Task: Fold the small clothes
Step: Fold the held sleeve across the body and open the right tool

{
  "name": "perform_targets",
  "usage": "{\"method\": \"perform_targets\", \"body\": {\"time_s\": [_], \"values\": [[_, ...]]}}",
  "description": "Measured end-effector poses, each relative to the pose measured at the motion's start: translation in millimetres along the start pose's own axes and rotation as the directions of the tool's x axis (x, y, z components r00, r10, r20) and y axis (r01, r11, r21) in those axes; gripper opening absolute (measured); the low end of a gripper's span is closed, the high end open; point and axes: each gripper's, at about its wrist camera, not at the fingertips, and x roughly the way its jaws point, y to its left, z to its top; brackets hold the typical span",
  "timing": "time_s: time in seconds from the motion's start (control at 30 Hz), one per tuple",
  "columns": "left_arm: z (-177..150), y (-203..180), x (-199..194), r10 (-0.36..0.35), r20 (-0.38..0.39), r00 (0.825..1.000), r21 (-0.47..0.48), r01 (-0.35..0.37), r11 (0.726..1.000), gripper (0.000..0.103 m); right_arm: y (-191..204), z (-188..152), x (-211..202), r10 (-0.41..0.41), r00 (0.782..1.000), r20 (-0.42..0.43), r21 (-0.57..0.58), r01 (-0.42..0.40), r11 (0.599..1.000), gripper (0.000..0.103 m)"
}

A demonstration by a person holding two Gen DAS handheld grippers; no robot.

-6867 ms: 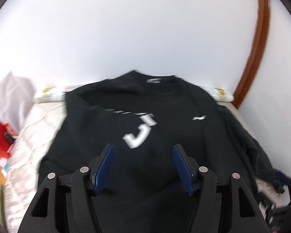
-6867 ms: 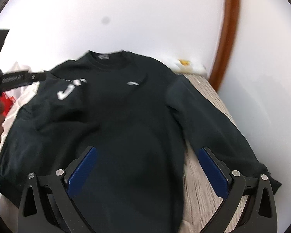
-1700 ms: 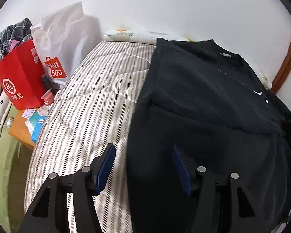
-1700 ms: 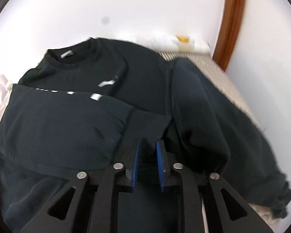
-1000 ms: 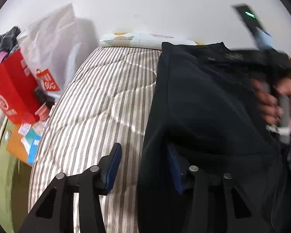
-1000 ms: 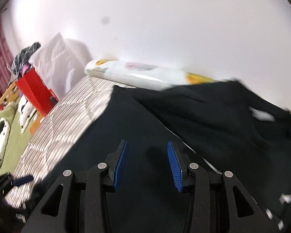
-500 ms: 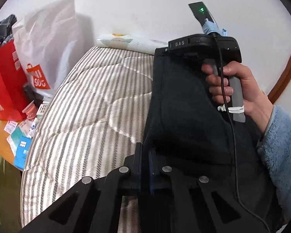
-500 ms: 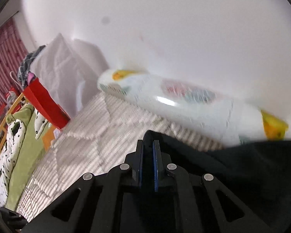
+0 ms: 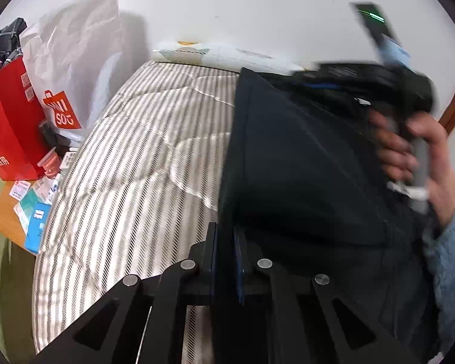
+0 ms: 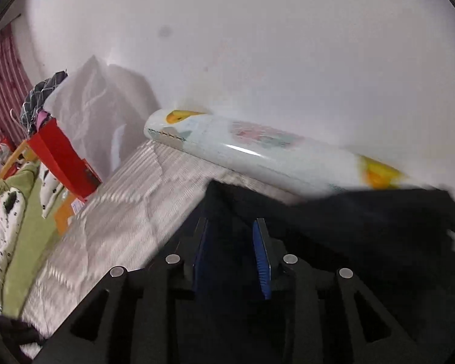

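Half-folded black sweatshirt point(image 9: 300, 163) on the bed point(image 9: 130, 163); left gripper point(image 9: 224, 257) clamps its edge, right gripper point(image 10: 231, 257) opening, seemingly unpinched; folds remain.

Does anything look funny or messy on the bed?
Nothing is spilled or broken. The odd bit is the black sweatshirt: its side is lifted off the striped bedcover in a slanted flap. The left gripper pinches its lower edge, jaws just easing apart. The right gripper is opening around the far corner.
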Motion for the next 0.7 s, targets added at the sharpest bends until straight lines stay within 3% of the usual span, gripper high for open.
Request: {"method": "perform_targets", "body": {"time_s": [0.1,0.2,0.27,0.33,0.37,0.47,0.57,0.6,0.7], "values": [[-5,-9,-6,-0.001,-0.006,1.0,0.009,0.001,1.0,0.029,-25,-32,-51,-0.094,0.995,0.017,0.031,0.094,0.995,0.043],[-13,-22,-15,0.002,0.0,1.0,0.027,-0.002,1.0,0.038,-60,-73,-104,-0.197,0.98,0.007,0.087,0.196,0.977,0.043],[-19,-29,-20,-0.001,0.0,1.0,0.034,0.001,0.999,0.043,-86,-108,-143,-0.268,0.963,0.007,0.125,0.265,0.956,0.044],[-25,-37,-26,-0.001,0.008,1.0,0.048,0.001,0.999,0.058,-114,-152,-188,-0.348,0.937,0.006,0.177,0.342,0.923,0.049],[-30,-41,-30,0.003,0.017,1.0,0.058,-0.004,0.998,0.058,-124,-170,-206,-0.375,0.927,0.003,0.203,0.367,0.908,0.05],[-41,-49,-35,0.024,0.007,1.0,0.069,-0.025,0.997,0.058,-161,-234,-265,-0.471,0.882,-0.027,0.28,0.459,0.843,0.05],[-53,-54,-40,0.039,0.0,0.999,0.073,-0.039,0.997,0.059,-196,-300,-322,-0.564,0.823,-0.07,0.358,0.548,0.756,0.065],[-56,-56,-40,0.044,-0.006,0.999,0.078,-0.043,0.996,0.059,-210,-329,-344,-0.606,0.791,-0.083,0.401,0.584,0.706,0.072],[-68,-63,-41,0.058,-0.019,0.998,0.096,-0.056,0.994,0.059,-244,-392,-384,-0.669,0.726,-0.158,0.471,0.651,0.595,0.074]]}}
